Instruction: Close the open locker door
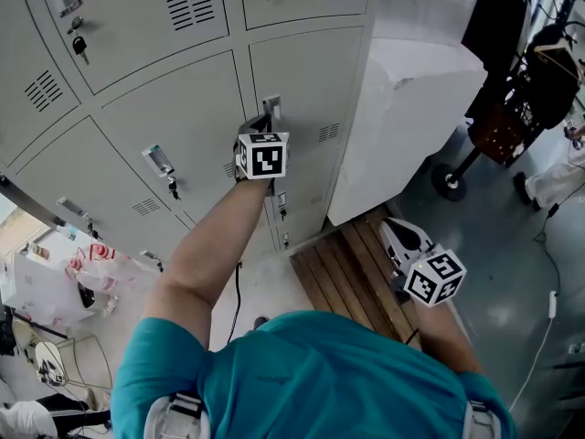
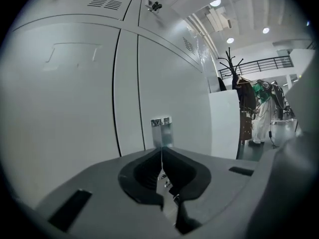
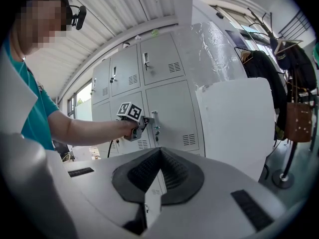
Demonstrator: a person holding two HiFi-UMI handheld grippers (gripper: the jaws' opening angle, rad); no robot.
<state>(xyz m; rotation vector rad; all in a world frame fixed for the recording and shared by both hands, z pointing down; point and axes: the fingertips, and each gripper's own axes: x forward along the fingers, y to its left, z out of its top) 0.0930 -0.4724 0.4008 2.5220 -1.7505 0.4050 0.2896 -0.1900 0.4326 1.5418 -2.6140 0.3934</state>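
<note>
The grey locker door point(image 1: 306, 90) in the middle row looks flush or nearly flush with its neighbours; I cannot make out a gap. Its metal handle point(image 1: 271, 108) point(image 2: 162, 128) point(image 3: 154, 119) sticks out near the door's left edge. My left gripper point(image 1: 267, 122) point(image 2: 161, 151) is at arm's length on that handle, its jaws pinched together on the handle's thin plate. In the right gripper view the left gripper point(image 3: 144, 121) touches the handle from the left. My right gripper point(image 1: 391, 225) point(image 3: 159, 151) hangs low by my side, shut and empty, pointing at the lockers.
More closed lockers surround the door, some with keys point(image 1: 80, 48) in their locks. A white wrapped panel point(image 1: 411, 108) stands right of the lockers, a wooden pallet point(image 1: 356, 273) lies under my right hand, and a coat stand point(image 1: 512, 99) stands far right. A person in white point(image 2: 261, 113) stands in the distance.
</note>
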